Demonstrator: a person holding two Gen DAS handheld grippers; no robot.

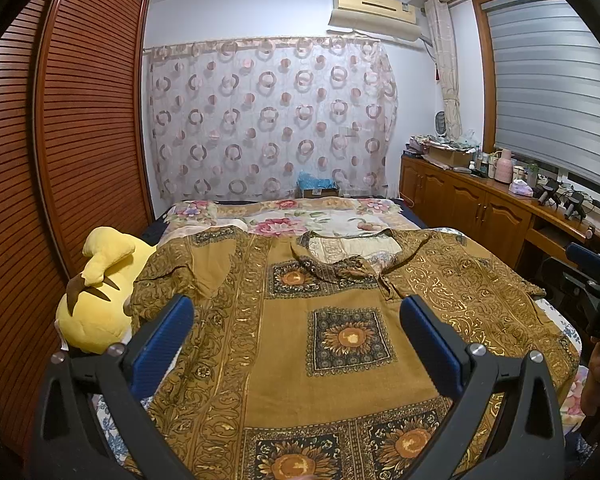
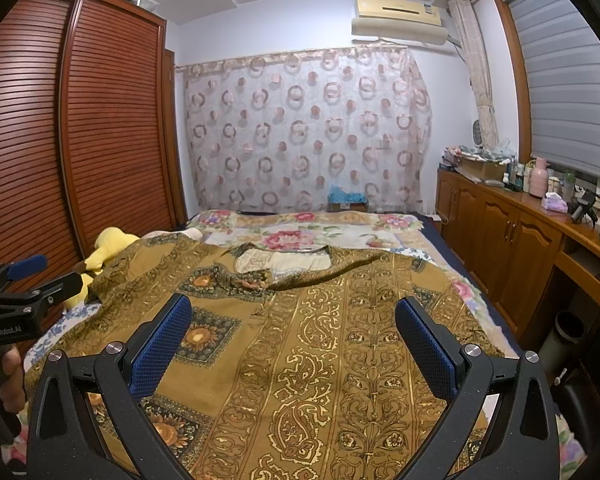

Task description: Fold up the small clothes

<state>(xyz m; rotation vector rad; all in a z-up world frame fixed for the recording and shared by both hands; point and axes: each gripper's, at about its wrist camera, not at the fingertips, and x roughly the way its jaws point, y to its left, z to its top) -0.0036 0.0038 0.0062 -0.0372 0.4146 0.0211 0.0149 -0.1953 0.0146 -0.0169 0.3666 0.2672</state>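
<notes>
A brown and gold patterned shirt (image 1: 332, 312) lies spread flat, collar away from me, on a bed with a floral sheet (image 1: 284, 220). It also shows in the right wrist view (image 2: 324, 340). My left gripper (image 1: 296, 308) is open and empty, hovering above the shirt's middle front. My right gripper (image 2: 292, 312) is open and empty above the shirt's right half. The right gripper shows at the right edge of the left wrist view (image 1: 596, 284). The left gripper shows at the left edge of the right wrist view (image 2: 24, 280).
A yellow plush toy (image 1: 100, 300) lies at the bed's left edge beside the slatted wooden wardrobe (image 1: 60, 140). A wooden cabinet (image 1: 480, 204) with bottles and clutter runs along the right wall. A small bin (image 2: 560, 336) stands by the cabinet.
</notes>
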